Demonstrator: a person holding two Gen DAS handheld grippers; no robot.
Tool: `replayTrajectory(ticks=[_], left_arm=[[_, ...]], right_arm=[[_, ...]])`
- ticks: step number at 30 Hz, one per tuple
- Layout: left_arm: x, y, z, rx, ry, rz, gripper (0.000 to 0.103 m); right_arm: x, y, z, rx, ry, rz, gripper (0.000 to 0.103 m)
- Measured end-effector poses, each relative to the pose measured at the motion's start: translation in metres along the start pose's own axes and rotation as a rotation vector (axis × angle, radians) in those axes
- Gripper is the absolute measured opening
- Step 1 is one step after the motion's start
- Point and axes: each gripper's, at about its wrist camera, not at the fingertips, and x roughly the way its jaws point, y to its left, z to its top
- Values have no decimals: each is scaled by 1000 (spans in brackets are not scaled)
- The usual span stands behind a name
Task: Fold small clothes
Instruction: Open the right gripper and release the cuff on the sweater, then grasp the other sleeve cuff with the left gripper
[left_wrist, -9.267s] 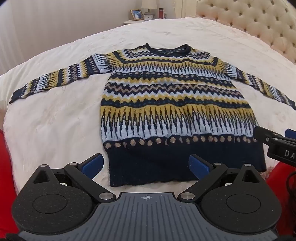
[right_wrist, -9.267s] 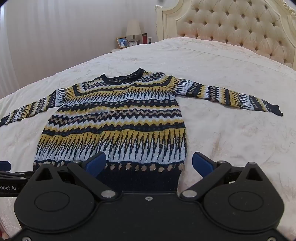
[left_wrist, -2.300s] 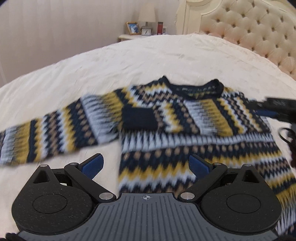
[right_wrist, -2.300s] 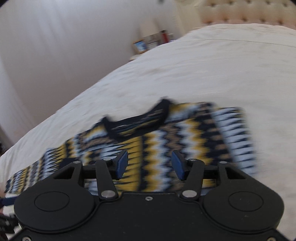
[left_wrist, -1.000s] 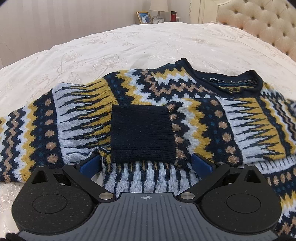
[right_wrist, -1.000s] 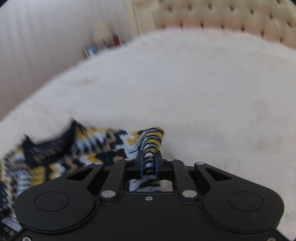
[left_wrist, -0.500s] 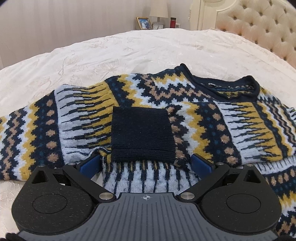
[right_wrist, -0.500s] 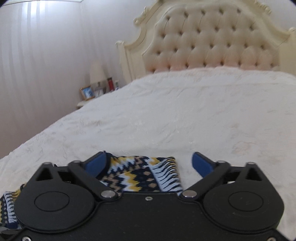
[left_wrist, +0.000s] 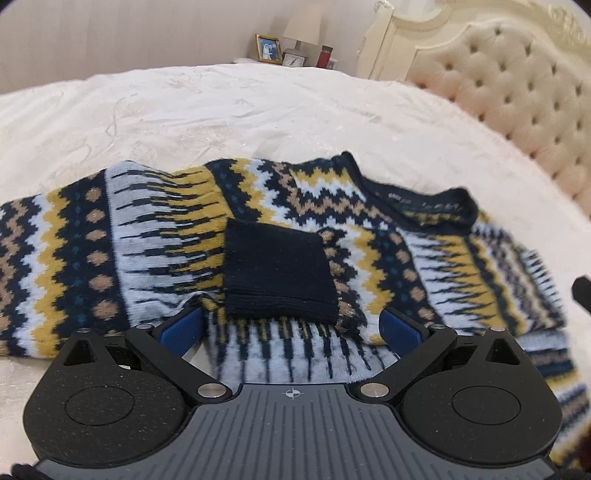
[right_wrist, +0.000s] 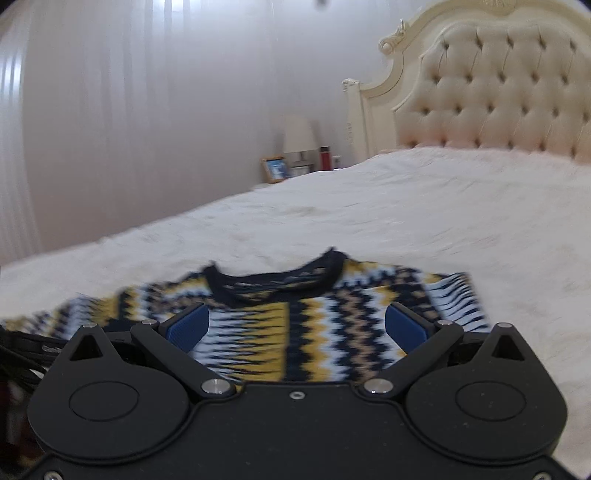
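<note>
Sweater (left_wrist: 424, 266), zigzag navy-yellow knit, navy cuff (left_wrist: 277, 273) seemingly folded across chest.

A wide bed (right_wrist: 424, 206) with a cream quilted cover fills the room. Its tufted cream headboard (right_wrist: 491, 99) stands far right. Far left of it, a nightstand holds a lamp (right_wrist: 300, 138), a framed photo (right_wrist: 275, 170) and a red bottle (right_wrist: 324, 158). Pale curtains (right_wrist: 110, 110) hang behind.
</note>
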Motion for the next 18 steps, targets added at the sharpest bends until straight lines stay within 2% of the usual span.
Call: replayTrajectory(ticks=[5,11,18], left_arm=[[-29,20,9,-5,-25,45,102],[-63,66,7,-49,-41,108,102],[-90,128,-13,-155,-36,156,102]], right_arm=[[-11,0,2,43,-17,48,102],[-12,-4,-3,199,-11,144,102],[-12,15,-9,150,-21,172,102]])
